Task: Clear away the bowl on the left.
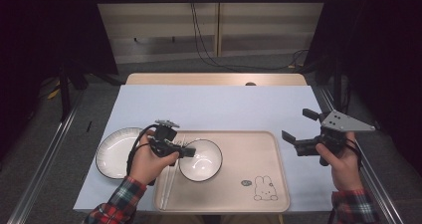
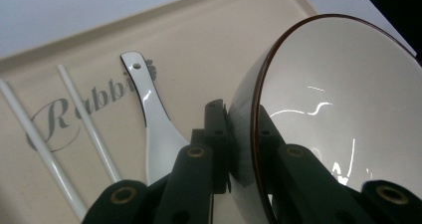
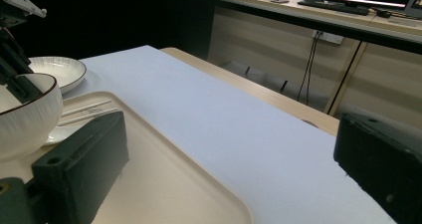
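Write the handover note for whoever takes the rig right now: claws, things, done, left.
Left claw: shut on the rim of the bowl, one jaw inside, one outside.
Right claw: open, holding nothing, off the right edge of the tray.
Bowl sits on the tray; spoon and chopsticks lie on the tray beside it. Plate on the table left of the tray.
Done: bowl gripped.
Left: likely move the bowl; destination unclear.

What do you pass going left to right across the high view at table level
plate → left claw gripping the rim of the bowl → rabbit drawing on the tray → right claw, jaws open and empty.
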The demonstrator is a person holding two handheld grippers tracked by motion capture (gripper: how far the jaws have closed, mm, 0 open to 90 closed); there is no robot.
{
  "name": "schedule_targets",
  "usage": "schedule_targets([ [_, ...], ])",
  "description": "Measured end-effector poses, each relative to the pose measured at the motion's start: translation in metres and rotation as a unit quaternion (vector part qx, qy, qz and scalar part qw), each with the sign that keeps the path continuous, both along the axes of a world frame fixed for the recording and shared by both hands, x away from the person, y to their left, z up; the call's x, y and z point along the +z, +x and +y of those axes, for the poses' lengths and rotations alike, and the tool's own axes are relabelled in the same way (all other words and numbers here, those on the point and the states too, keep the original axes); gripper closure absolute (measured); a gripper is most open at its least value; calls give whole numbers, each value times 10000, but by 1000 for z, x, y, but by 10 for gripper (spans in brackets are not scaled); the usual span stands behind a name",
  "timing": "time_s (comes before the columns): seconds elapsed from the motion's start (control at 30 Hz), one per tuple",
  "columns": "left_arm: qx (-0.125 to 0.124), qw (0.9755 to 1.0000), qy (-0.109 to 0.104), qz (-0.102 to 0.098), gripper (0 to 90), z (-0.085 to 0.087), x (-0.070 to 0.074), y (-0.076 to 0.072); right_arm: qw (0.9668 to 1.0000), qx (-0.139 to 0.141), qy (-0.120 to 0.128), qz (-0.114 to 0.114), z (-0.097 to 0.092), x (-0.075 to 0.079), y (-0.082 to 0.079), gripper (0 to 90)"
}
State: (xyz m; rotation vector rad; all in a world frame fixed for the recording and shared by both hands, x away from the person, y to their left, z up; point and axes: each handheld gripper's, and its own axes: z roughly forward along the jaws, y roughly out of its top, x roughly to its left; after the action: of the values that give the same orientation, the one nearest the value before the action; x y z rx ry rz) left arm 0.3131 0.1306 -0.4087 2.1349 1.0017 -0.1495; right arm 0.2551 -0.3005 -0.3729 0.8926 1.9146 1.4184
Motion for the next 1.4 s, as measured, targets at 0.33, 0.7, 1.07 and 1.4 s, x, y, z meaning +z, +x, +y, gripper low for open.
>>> schedule_targets([
  [0.33, -119, 9999, 34, 64, 826, -9, -6, -6, 10000, 1, 8, -5, 0, 0, 0, 4],
  [0.7, -305, 9994, 107, 157, 826, -15, -12, -12, 10000, 23, 4, -4, 1, -1, 1, 4],
  [1.07, -352, 9988, 235, 227, 825, -13, -20, -17, 10000, -8, 15, -5, 0, -1, 1, 4],
  [1.4, -504, 9977, 378, 258, 825, -13, -28, -20, 10000, -30, 21, 1, 0, -1, 0, 4],
])
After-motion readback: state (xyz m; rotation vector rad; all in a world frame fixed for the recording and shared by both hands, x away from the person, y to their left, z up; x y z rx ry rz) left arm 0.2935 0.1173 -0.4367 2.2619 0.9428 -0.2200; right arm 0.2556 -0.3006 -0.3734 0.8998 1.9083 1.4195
